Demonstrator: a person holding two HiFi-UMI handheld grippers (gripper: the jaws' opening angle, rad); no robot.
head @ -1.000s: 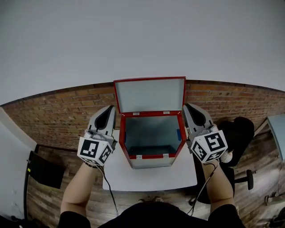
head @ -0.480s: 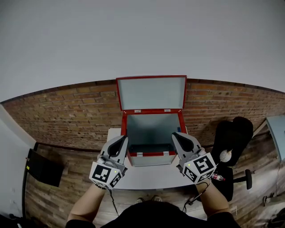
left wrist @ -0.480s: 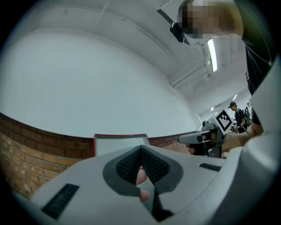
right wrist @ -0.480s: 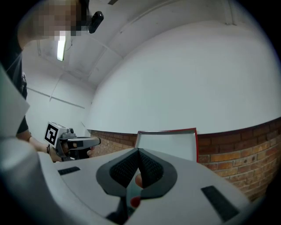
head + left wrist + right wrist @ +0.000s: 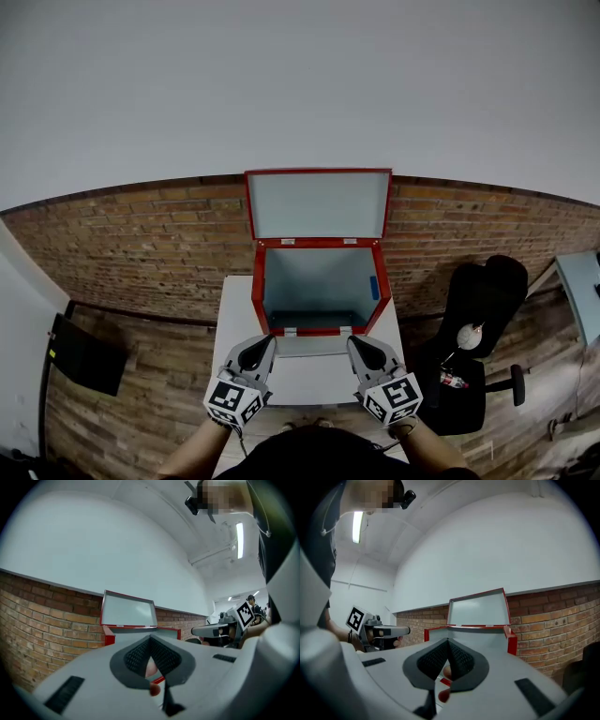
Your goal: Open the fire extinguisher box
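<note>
Both pairs of jaws are pressed together with nothing between them, their dark ribbed pads meeting at a point. Left gripper (image 5: 257,345) and right gripper (image 5: 360,344) hover over the white table (image 5: 309,384), close to the front of the fire extinguisher box (image 5: 258,292). The box is red-edged sheet metal, pale grey inside, and stands against the brick wall (image 5: 141,239) with its flat lid (image 5: 319,203) raised upright.
</note>
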